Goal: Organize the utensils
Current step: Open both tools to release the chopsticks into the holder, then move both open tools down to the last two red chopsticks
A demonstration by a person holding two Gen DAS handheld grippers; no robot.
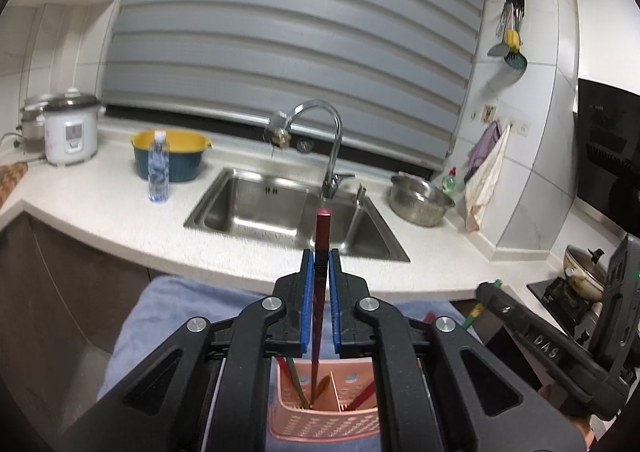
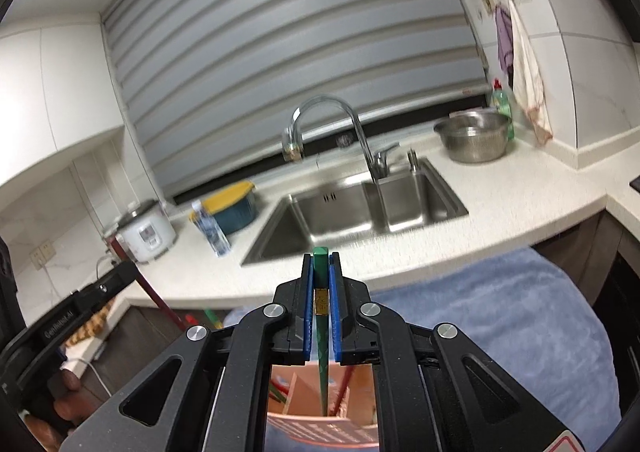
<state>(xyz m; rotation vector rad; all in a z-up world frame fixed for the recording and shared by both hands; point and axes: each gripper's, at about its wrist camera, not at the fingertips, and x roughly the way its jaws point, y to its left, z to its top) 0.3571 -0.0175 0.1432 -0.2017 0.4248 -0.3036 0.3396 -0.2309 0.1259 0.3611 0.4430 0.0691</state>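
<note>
While both grippers hang above the pink basket (image 1: 320, 412), each one is closed on a single chopstick. The left gripper (image 1: 320, 264) clamps a dark red chopstick (image 1: 322, 236) between its blue pads, and the thin end of this stick reaches down into the basket, among other sticks that stand there already. The right gripper (image 2: 321, 268) clamps a green chopstick (image 2: 321, 284) in the same way, and its lower end also goes down into a compartment of the basket. The basket stands on a blue towel (image 2: 500, 312), in front of the counter with the sink (image 1: 296, 207). I judge that the step in hand is the placing of the two chopsticks into the basket. The next move, I think, asks each hand to lower its stick a little more, to keep it upright over its own compartment, and then to open the jaws so the stick drops inside. I cannot tell whether the tips touch the bottom.
</note>
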